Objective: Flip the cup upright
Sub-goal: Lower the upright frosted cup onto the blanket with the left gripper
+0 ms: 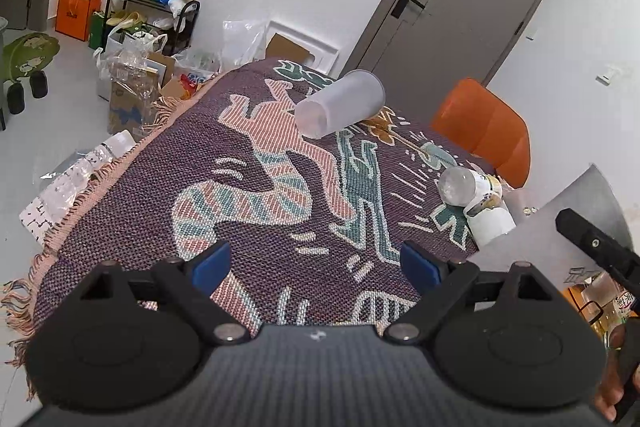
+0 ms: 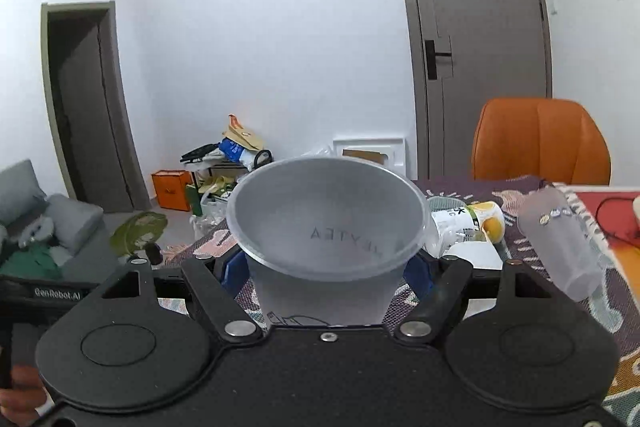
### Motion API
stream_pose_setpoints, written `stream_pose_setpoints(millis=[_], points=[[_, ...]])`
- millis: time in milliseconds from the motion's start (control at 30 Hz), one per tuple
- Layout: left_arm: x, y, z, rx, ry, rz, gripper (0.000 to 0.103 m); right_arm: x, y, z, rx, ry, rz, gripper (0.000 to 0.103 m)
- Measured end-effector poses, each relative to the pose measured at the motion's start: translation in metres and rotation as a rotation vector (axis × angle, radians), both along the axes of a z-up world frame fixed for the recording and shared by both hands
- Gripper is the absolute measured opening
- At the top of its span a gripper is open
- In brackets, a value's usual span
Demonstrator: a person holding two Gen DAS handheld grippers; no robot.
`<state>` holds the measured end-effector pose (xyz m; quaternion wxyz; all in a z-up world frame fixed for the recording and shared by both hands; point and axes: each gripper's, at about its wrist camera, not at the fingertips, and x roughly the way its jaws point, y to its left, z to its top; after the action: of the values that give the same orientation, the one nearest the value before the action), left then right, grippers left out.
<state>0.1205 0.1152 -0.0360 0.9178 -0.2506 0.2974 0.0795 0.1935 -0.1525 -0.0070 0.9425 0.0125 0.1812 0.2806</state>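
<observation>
Frosted plastic cup point(image 2: 328, 227) looks light and squashable; our right tongs point(image 2: 328, 273) clamp its lower wall, left tongs point(image 1: 312, 267) apart.

Even indoor light, soft shadows, strong fisheye edge warp.

White walls point(image 2: 280, 47), grey door point(image 2: 476, 39), orange chair point(image 2: 540, 143).

Left gripper point(image 1: 316, 263): matte black linkage arms, silver pivot screws, blue finger pads point(image 1: 211, 263), round embossed discs. Right gripper point(image 2: 326, 275): identical black body, blue pads, white "GenRobot.AI" lettering; bare skin at edge.
</observation>
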Motion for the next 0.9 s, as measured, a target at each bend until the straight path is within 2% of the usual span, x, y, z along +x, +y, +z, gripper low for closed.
stream_pose_setpoints(millis=[267, 500, 700, 900], points=[[-0.005, 0.001, 0.000, -0.002, 0.002, 0.005, 0.090, -0.008, 0.009, 0.003, -0.065, -0.020, 0.003, 0.073], [-0.004, 0.000, -0.001, -0.002, 0.009, 0.002, 0.090, -0.015, 0.023, -0.004, -0.136, 0.003, 0.033, 0.074], [-0.005, -0.001, -0.003, 0.003, 0.019, 0.009, 0.090, -0.015, 0.022, -0.010, -0.125, 0.041, 0.039, 0.074], [-0.006, -0.002, -0.002, 0.008, 0.019, 0.007, 0.090, -0.018, 0.022, -0.008, -0.128, 0.032, 0.038, 0.082]])
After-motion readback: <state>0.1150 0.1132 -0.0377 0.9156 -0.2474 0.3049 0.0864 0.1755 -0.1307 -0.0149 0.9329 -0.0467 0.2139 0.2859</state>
